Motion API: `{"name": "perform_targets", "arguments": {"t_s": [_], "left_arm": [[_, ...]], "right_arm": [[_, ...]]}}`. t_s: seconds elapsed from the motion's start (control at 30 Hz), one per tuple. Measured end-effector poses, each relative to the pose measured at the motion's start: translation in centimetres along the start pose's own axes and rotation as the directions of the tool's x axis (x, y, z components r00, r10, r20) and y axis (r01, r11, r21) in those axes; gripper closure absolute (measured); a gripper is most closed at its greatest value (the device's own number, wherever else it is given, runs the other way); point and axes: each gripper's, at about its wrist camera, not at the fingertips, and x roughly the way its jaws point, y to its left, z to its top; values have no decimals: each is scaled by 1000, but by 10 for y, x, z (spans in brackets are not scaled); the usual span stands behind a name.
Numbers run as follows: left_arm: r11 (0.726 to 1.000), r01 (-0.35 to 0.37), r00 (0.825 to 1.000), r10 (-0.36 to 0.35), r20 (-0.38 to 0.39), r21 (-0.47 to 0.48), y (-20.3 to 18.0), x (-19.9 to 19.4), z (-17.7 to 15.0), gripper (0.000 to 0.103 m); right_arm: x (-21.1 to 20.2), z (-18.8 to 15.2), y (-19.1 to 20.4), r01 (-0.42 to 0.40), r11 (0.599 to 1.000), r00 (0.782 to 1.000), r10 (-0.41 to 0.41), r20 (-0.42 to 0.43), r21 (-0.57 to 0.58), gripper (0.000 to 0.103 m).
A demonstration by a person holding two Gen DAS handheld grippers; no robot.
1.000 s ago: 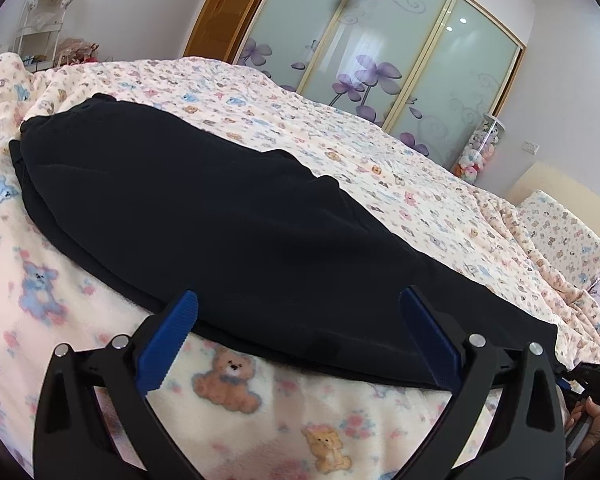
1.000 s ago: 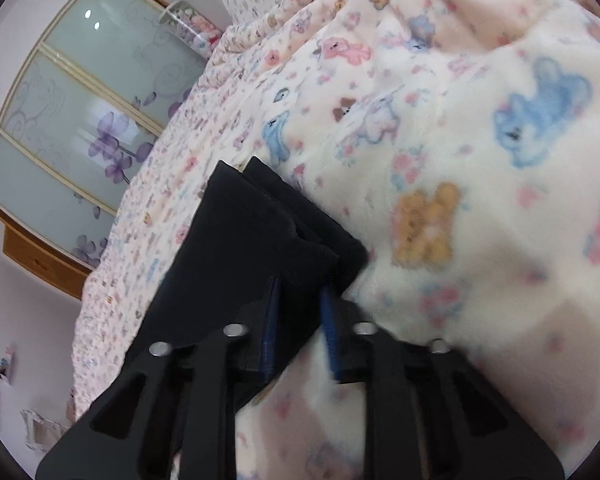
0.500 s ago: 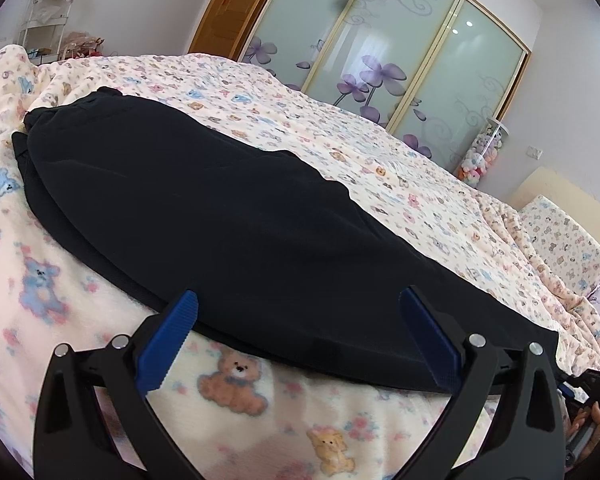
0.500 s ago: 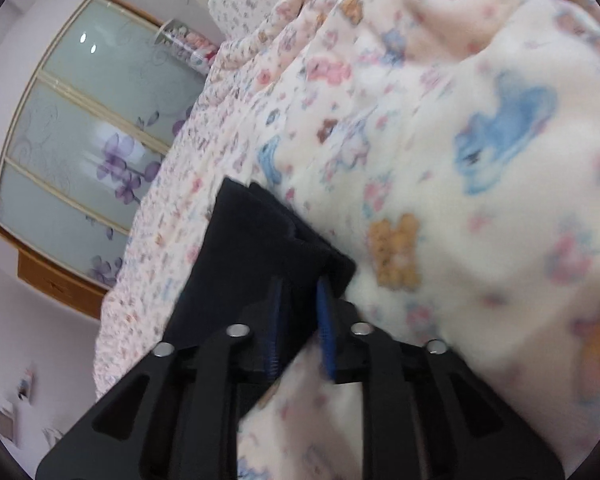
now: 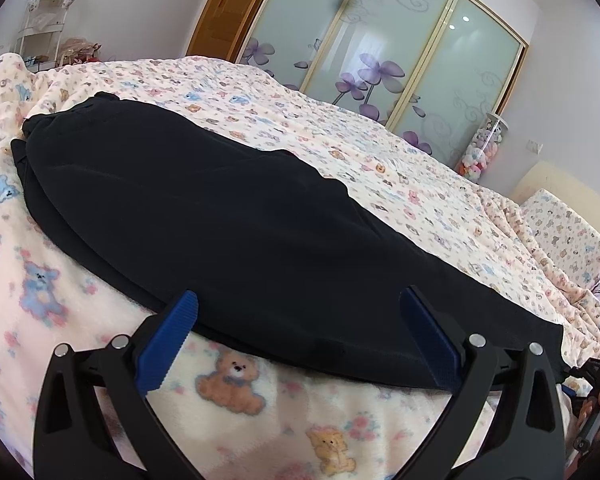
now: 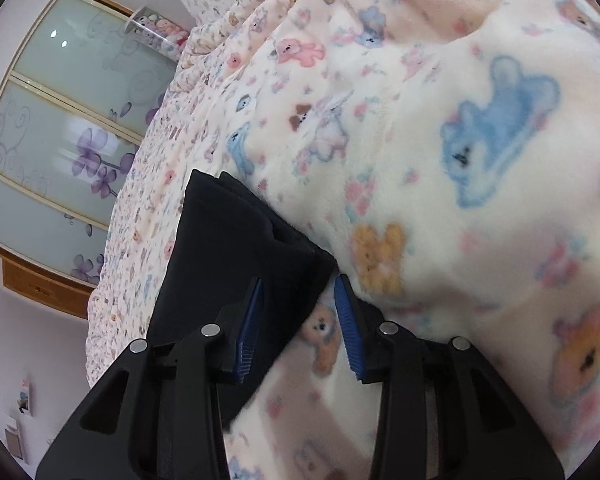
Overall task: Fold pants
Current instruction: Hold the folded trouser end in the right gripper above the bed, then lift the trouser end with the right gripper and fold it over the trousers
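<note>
Black pants (image 5: 228,224) lie flat along the bed, folded lengthwise, waist at the far left and leg ends at the right. My left gripper (image 5: 300,312) is open wide, hovering at the near long edge of the pants, holding nothing. In the right wrist view the leg end of the pants (image 6: 236,256) lies on the blanket. My right gripper (image 6: 298,292) is open, its jaws apart on either side of the hem corner, which lies loose between them. The right gripper also shows at the far right of the left wrist view (image 5: 596,376).
The bed is covered by a cream teddy-bear blanket (image 5: 400,152). A pillow (image 5: 568,232) lies at the far right. Sliding wardrobe doors (image 5: 400,44) with purple flowers stand behind the bed. A white shelf (image 5: 48,20) stands at the far left.
My right gripper was shut on the hem of the pants and has opened, letting it go. My left gripper stays open and has risen slightly.
</note>
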Motion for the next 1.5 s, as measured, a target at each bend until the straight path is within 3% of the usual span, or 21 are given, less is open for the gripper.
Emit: {"name": "perform_targets", "arguments": {"t_s": [0.07, 0.2, 0.33, 0.43, 0.53, 0.63, 0.73, 0.83, 0.9, 1.0, 1.1, 1.17, 1.23, 1.3, 1.4, 1.43, 1.47, 1.5], "left_arm": [[1000, 0, 1000, 0, -2, 1, -1, 0, 0, 2], [1000, 1, 1000, -1, -4, 1, -1, 1, -1, 2], [1000, 0, 1000, 0, -2, 0, -1, 1, -1, 2], [1000, -7, 1000, 7, 5, -4, -1, 0, -1, 2], [999, -28, 1000, 28, 12, -16, 0, -1, -1, 2], [998, -51, 998, 51, 19, -32, 3, -2, 0, 2], [995, -85, 996, 86, 37, -46, 5, -5, 2, 2], [992, -113, 991, 117, 62, -58, 9, -10, 4, 2], [989, -125, 989, 131, 71, -76, 14, -12, 6, 2], [984, -135, 987, 143, 67, -116, 23, -14, 7, 2], [978, -134, 988, 144, 55, -157, 32, -14, 10, 2], [975, -129, 988, 143, 65, -180, 35, -16, 11, 2], [974, -133, 986, 149, 76, -185, 37, -17, 12, 2], [973, -138, 984, 155, 86, -184, 38, -19, 13, 2], [968, -153, 979, 176, 106, -201, 43, -24, 14, 2], [966, -156, 978, 181, 107, -206, 43, -24, 14, 2], [964, -160, 977, 186, 106, -213, 45, -24, 15, 2], [961, -162, 977, 189, 101, -223, 47, -24, 15, 2]], "right_arm": [[2, 0, 1, 1, 1000, 1000, -1, 4, -19, 65], [-9, -5, 7, -41, 996, 998, 44, 51, -75, 87], [-34, -16, 39, -100, 974, 984, 127, 125, -203, 89], [-44, -26, 80, -182, 940, 969, 222, 112, -288, 89], [-47, -49, 134, -270, 883, 948, 313, 51, -384, 89], [-42, -92, 194, -374, 798, 917, 393, -62, -472, 89], [-23, -150, 249, -494, 702, 867, 440, -234, -512, 89], [18, -230, 288, -564, 626, 823, 377, -424, -539, 89], [45, -272, 295, -557, 602, 819, 287, -497, -572, 89], [89, -320, 286, -493, 619, 829, 122, -545, -611, 89], [84, -321, 289, -507, 641, 825, 165, -541, -576, 89], [63, -322, 303, -553, 595, 815, 238, -529, -584, 89], [51, -333, 317, -569, 529, 813, 248, -526, -630, 89], [55, -345, 319, -562, 496, 814, 189, -549, -662, 89], [78, -367, 302, -507, 469, 824, 15, -567, -723, 85], [77, -369, 297, -516, 453, 820, 18, -572, -727, 84], [72, -367, 294, -533, 448, 811, 31, -584, -718, 78], [68, -363, 294, -570, 461, 782, 51, -621, -680, 61]]}}
